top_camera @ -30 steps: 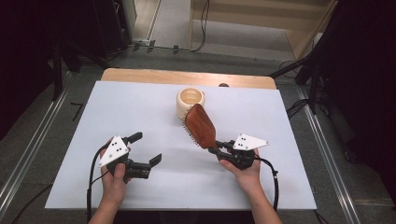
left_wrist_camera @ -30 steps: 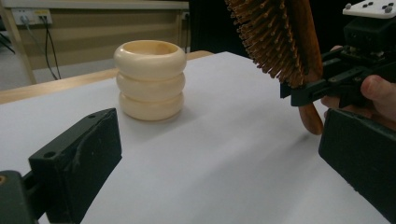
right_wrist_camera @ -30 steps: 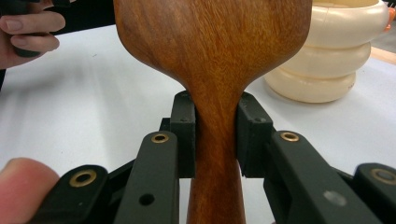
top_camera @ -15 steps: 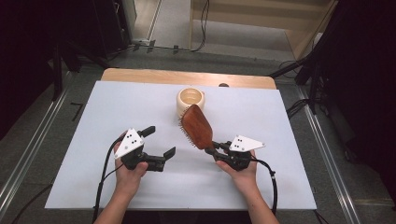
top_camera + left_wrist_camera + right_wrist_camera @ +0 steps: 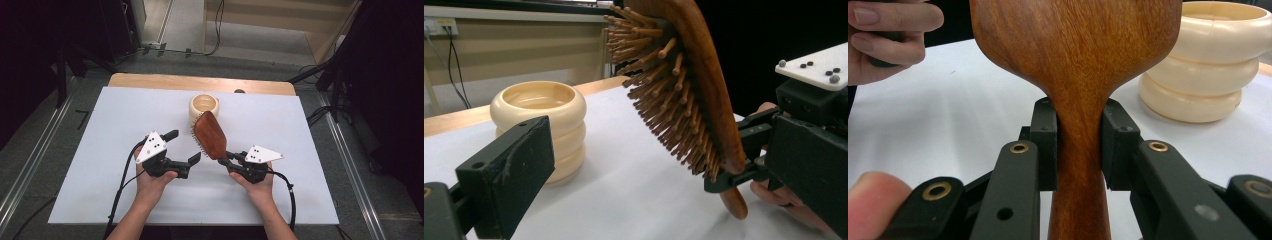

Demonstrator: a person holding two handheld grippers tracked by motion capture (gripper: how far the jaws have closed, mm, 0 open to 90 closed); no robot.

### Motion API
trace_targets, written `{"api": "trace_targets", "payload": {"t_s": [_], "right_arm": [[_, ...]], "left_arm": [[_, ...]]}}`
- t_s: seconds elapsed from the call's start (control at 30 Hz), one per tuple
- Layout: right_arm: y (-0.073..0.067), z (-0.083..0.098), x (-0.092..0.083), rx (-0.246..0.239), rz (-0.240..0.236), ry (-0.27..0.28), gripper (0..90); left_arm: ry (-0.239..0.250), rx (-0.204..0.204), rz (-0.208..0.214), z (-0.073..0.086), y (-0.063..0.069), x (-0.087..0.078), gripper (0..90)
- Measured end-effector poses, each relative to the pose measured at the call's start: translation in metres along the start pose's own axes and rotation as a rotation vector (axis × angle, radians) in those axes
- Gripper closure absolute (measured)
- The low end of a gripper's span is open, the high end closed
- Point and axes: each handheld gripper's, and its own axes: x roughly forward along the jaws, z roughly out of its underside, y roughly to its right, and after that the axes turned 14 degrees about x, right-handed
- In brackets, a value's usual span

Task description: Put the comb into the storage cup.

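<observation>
Right gripper: the black two-jaw right gripper [image 5: 225, 159] is clamped on the narrow neck of the reddish-brown wooden paddle hairbrush [image 5: 209, 135]; in the right gripper view both pads press the handle from either side [image 5: 1079, 145].
Hairbrush: its paddle head rises up and away from the right gripper's jaws, tilted, with the smooth wooden back facing that gripper and the wooden bristles [image 5: 659, 95] facing the other hand. The rounded handle end pokes out below the jaws, just above the sheet.
Left gripper: the black left gripper [image 5: 182, 148] has its jaws spread apart with nothing between them; one jaw tip lies just beside the bristle side of the brush head, not touching it.
Holder: the cream-coloured ribbed round holder [image 5: 204, 108] stands upright beyond the brush head, ahead of both grippers and apart from them; its open top shows a hollow inside [image 5: 539, 95].
Surface: the white sheet [image 5: 100, 130] covers the wooden table [image 5: 150, 80] under both grippers.
Hands: a person's hand wraps each gripper body, forearms coming from the near edge.
</observation>
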Motion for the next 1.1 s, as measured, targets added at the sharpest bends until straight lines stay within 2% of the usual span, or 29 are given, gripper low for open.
{"api": "trace_targets", "payload": {"t_s": [0.27, 0.5, 0.7, 0.87, 1.0, 1.1], "right_arm": [[-0.004, 0.0, 0.003, 0.0, 0.0, 0.005, 70.1], [-0.008, -0.001, 0.004, -0.011, -0.006, 0.015, 70.1], [-0.013, -0.001, 0.006, -0.027, -0.017, 0.021, 70.1], [-0.021, -0.002, 0.009, -0.061, 0.013, 0.025, 70.1], [-0.027, -0.003, 0.011, -0.066, 0.023, 0.037, 70.1], [-0.028, -0.003, 0.011, -0.06, 0.04, 0.041, 70.1]], "left_arm": [[-0.006, -0.009, -0.011, -0.009, 0.008, 0.012, 3.7], [-0.024, -0.047, -0.028, -0.011, 0.01, 0.024, 8.2], [-0.039, -0.061, -0.04, -0.015, 0.014, 0.033, 14.9], [-0.042, -0.097, -0.029, -0.015, 0.014, 0.038, 22.1], [-0.031, -0.115, -0.037, -0.016, 0.011, 0.037, 30.2], [-0.034, -0.133, -0.012, -0.015, 0.008, 0.037, 34.0]]}}
